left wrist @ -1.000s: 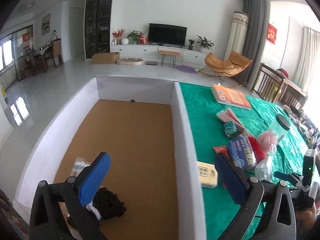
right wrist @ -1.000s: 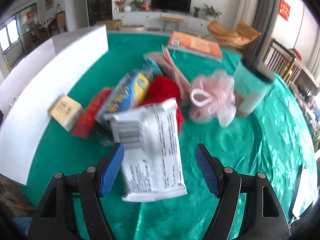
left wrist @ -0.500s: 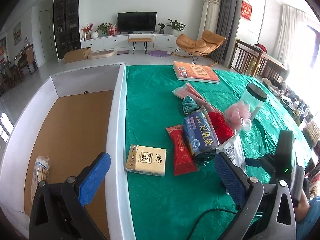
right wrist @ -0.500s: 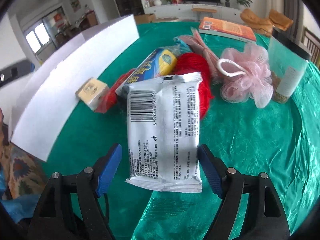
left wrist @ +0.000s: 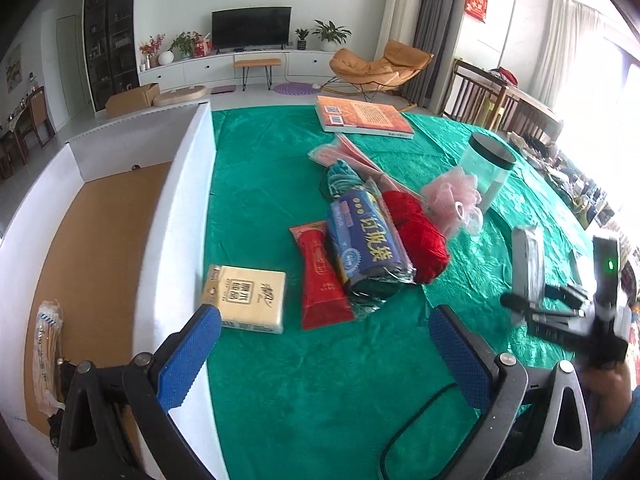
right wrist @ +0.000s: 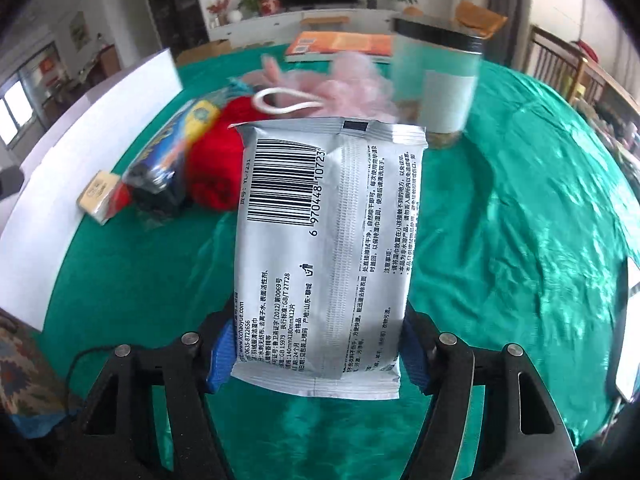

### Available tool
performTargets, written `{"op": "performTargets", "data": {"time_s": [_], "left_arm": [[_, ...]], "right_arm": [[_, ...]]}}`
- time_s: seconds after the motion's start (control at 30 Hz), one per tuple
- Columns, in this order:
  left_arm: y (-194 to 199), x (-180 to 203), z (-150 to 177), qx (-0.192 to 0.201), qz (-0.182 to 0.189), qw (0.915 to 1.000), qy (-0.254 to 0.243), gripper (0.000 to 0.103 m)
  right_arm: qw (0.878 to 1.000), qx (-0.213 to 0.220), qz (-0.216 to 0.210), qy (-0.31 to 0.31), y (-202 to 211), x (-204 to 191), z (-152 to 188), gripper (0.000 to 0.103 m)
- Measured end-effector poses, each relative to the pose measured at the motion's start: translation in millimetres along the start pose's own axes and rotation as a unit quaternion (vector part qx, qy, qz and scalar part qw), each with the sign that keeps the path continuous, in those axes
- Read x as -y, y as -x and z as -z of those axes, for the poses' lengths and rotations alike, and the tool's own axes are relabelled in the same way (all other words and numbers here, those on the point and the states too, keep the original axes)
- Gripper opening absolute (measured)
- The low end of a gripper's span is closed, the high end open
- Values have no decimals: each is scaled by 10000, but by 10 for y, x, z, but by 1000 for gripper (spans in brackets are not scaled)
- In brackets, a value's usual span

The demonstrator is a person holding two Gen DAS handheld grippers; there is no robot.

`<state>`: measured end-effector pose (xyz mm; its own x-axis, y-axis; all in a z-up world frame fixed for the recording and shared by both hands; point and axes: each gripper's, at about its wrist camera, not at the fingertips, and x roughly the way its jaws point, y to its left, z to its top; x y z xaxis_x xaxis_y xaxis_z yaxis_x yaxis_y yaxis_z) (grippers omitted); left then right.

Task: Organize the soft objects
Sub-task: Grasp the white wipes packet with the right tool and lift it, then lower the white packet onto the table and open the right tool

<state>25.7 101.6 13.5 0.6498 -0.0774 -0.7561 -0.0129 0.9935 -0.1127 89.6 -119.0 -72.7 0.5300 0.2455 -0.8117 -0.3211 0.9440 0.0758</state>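
My right gripper (right wrist: 318, 352) is closing its jaws on a silver wet-wipes pack (right wrist: 328, 240); the blue pads hug its two long sides. In the left wrist view the pack (left wrist: 528, 264) stands off the green cloth in that gripper (left wrist: 560, 312). My left gripper (left wrist: 324, 320) is open and empty above the cloth, beside the white box's wall (left wrist: 176, 208). Ahead of it lie a yellow tissue pack (left wrist: 246, 298), a red pack (left wrist: 320, 280), a blue roll of bags (left wrist: 368, 248), red yarn (left wrist: 420, 232) and a pink bath puff (left wrist: 452, 196).
The white box has a brown floor with a clear striped packet (left wrist: 48, 352) at its near end. A black-lidded jar (left wrist: 486, 168), an orange book (left wrist: 364, 120), a pink packet (left wrist: 348, 152) and a teal bundle (left wrist: 340, 172) sit farther back. A black cable (left wrist: 416, 416) loops nearby.
My left gripper swung right, from over the box to over the green cloth. My right gripper's jaws drew in onto the wipes pack, and the pack now stands raised off the cloth.
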Motion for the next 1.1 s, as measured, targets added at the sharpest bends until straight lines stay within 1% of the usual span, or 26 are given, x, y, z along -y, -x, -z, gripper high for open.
{"op": "performTargets", "data": {"time_s": [0.1,0.17,0.23,0.27,0.33,0.37,0.43,0.5,0.53,0.57,0.63,0.73,0.8,0.83,0.87,0.93,0.97,1.03,1.1], "left_arm": [[-51,220,30,-42,158,9997,-172,103],[-86,363,58,-22,248,9992,-320,103],[-159,475,86,-68,220,9986,-477,103],[-205,509,91,-124,192,9983,-540,103],[-310,550,137,-211,185,9977,-620,103],[-364,552,166,-241,172,9976,-634,103],[-497,549,217,-325,136,9974,-631,103],[-638,546,268,-423,112,9971,-621,103],[-703,548,290,-472,105,9969,-623,103],[-759,558,310,-508,103,9966,-636,103],[-842,583,334,-523,81,9962,-688,103],[-954,623,380,-513,-22,9952,-830,103],[-1044,617,402,-581,-107,9944,-881,103],[-1089,600,411,-632,-109,9943,-856,103],[-1083,566,415,-535,-27,9957,-750,103],[-1092,542,413,-521,-79,9961,-710,103],[-1099,547,411,-520,-98,9958,-743,103],[-1101,543,415,-483,-82,9960,-751,103],[-1098,540,421,-464,-68,9960,-759,103]], "right_arm": [[9979,31,346,-538,-57,491,-212,70],[9944,238,555,-872,-108,804,-421,72],[9897,541,500,-1231,-143,1061,-594,74],[9865,593,432,-1467,-153,1167,-630,74],[9795,630,295,-1892,-131,1285,-611,76],[9766,756,250,-2000,-75,1303,-535,76],[9751,885,349,-2003,20,1270,-327,77],[9783,757,540,-1852,26,1197,-196,77],[9811,613,620,-1730,2,1168,-158,77],[9835,461,755,-1580,-35,1131,-138,77],[9860,333,975,-1309,-81,1054,-108,77],[9879,294,1000,-1153,-135,1004,-91,77],[9885,301,1061,-1032,-159,961,-74,78],[9890,286,1093,-954,-179,962,-80,79],[9894,274,1116,-888,-190,949,-81,80],[9902,247,1086,-841,-221,971,-124,80],[9898,194,1133,-839,-266,1025,-193,83],[9883,38,1121,-1038,-397,1197,-394,86],[9838,-29,1256,-1280,-546,1414,-644,86]]}}
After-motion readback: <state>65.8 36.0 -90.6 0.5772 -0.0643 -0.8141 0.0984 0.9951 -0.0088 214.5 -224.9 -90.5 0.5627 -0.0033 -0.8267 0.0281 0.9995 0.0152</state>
